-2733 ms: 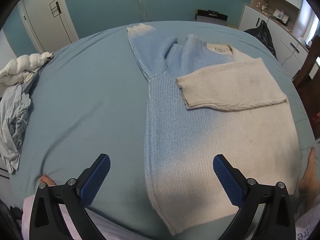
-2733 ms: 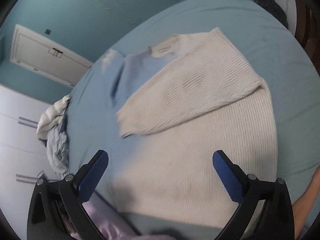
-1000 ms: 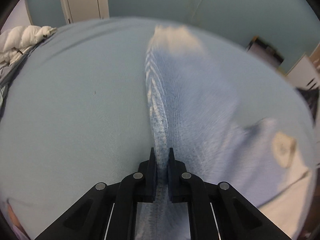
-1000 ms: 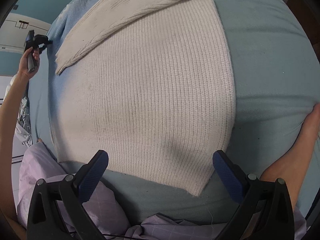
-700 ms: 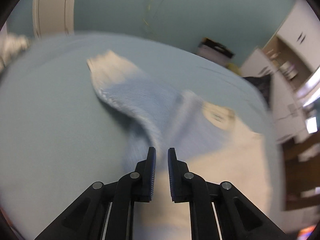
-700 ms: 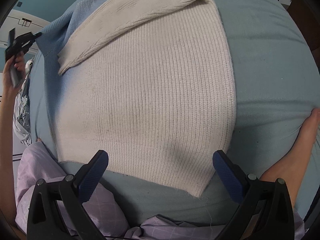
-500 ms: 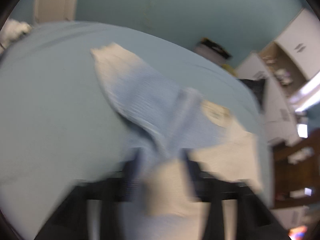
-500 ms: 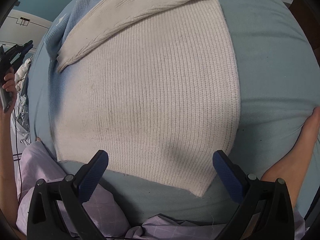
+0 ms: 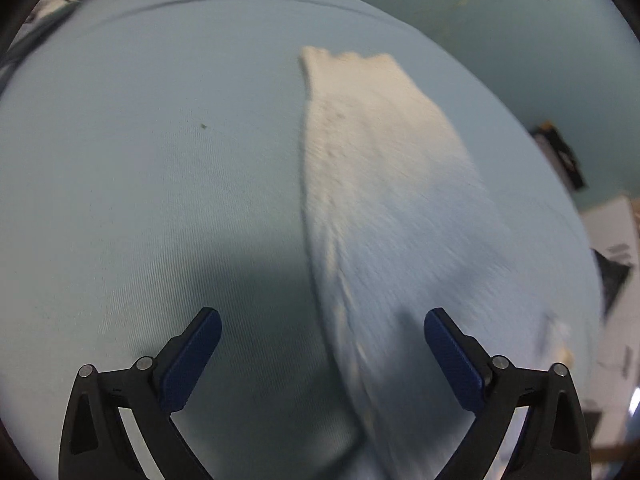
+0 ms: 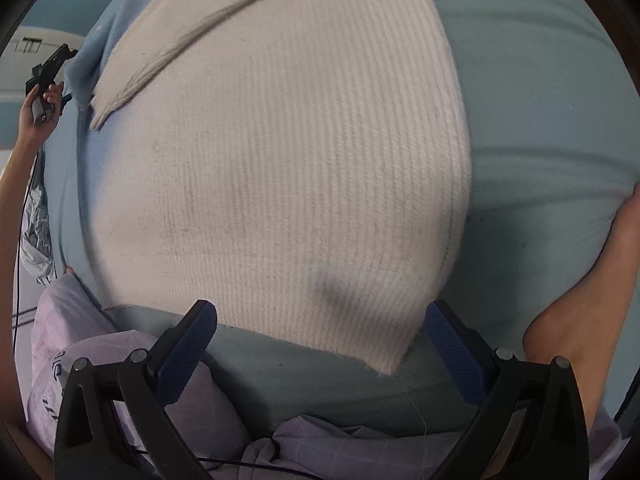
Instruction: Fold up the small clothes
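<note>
A knit sweater [image 10: 280, 160], cream fading to pale blue, lies flat on the teal bed sheet [image 10: 540, 120]. One cream sleeve [image 10: 200, 12] is folded across its chest. In the left wrist view the other sleeve [image 9: 380, 200], blue with a cream cuff, lies stretched out on the sheet. My left gripper [image 9: 320, 316] hovers over that sleeve with its jaws opening; the sleeve runs between the fingers, and the pads do not touch it. My right gripper [image 10: 320, 310] is open just above the sweater's hem, its right finger beside the hem's corner [image 10: 388, 360].
The person's lilac clothing [image 10: 100, 360] and a bare foot [image 10: 580, 300] are at the bed's near edge. A hand holds the left gripper [image 10: 60, 56] at the sweater's far left. Grey clothes [image 10: 36, 236] hang off the left side. White cabinets [image 9: 612, 232] stand beyond the bed.
The left gripper, shut on the blue sleeve a second ago, has let it go, opened wide and dropped over the laid-out sleeve. The right gripper has sunk closer to the hem.
</note>
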`<state>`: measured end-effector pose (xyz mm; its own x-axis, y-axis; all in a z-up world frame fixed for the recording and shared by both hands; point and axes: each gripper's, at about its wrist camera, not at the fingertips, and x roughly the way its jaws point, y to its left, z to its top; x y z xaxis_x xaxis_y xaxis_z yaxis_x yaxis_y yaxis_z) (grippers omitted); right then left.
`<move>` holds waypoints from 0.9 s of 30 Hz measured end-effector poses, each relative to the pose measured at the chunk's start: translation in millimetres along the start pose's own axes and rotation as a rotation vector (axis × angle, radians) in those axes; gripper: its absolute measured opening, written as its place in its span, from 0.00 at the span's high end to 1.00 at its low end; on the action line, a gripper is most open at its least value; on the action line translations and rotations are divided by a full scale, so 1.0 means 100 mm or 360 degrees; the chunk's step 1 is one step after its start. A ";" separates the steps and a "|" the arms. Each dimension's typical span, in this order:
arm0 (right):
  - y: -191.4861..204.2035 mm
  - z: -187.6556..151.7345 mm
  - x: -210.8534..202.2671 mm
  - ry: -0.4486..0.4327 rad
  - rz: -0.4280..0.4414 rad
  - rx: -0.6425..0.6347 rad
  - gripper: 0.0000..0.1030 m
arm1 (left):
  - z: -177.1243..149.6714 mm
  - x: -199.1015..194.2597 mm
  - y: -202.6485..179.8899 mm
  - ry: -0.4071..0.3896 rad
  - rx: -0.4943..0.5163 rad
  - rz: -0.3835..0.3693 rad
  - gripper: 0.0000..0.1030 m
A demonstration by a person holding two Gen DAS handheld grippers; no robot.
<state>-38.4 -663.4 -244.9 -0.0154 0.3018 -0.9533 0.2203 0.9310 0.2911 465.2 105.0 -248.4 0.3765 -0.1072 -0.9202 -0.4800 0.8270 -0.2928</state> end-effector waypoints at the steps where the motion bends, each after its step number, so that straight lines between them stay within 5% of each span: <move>1: -0.07 0.00 0.02 0.0012 0.0005 0.0033 0.01 | -0.03 0.04 -0.03 -0.0007 -0.0009 0.0033 0.78; 2: -0.11 0.02 0.02 0.0015 0.0008 0.0057 0.01 | -0.07 0.09 -0.09 0.0011 0.0014 0.0088 0.92; 5: -0.16 0.05 -0.05 -0.0031 0.0023 0.0097 0.01 | -0.16 -0.22 -0.38 -0.0169 0.0170 0.0235 0.93; 8: -0.12 0.06 -0.13 -0.0083 0.0013 0.0091 0.01 | -0.13 -1.10 -0.56 -0.0582 0.0265 0.0076 0.94; 11: -0.05 0.06 -0.18 -0.0110 0.0032 0.0066 0.01 | -0.02 -1.87 -0.63 -0.0805 0.0321 0.0043 0.94; 15: 0.09 0.06 -0.29 -0.0168 0.0053 -0.0013 0.01 | 0.12 -2.40 -0.40 -0.0815 0.0147 -0.0002 0.99; 17: 0.16 0.06 -0.34 -0.0199 0.0067 -0.0041 0.01 | 0.09 -2.61 -0.41 -0.0944 0.0154 -0.0036 1.00; 21: 0.22 0.10 -0.40 -0.0259 0.0053 -0.0097 0.01 | -0.55 -3.14 -1.00 -0.1430 0.0752 0.0018 1.00; 23: 0.21 0.12 -0.37 -0.0252 0.0049 -0.0101 0.01 | -0.91 -3.16 -1.26 -0.1408 0.1024 -0.0163 1.00; 25: 0.22 0.13 -0.31 -0.0227 0.0054 -0.0076 0.01 | -1.16 -3.06 -1.39 -0.1260 0.1136 -0.0356 1.00; 27: 0.16 0.16 -0.25 -0.0195 0.0073 -0.0021 0.01 | -1.30 -2.79 -1.35 -0.1070 0.1167 -0.0401 1.00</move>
<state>-19.2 -659.0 -217.2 0.1138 0.3175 -0.9414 0.2053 0.9196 0.3350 322.2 -47.9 13.9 0.8738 -0.1796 -0.4519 0.1920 0.9812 -0.0187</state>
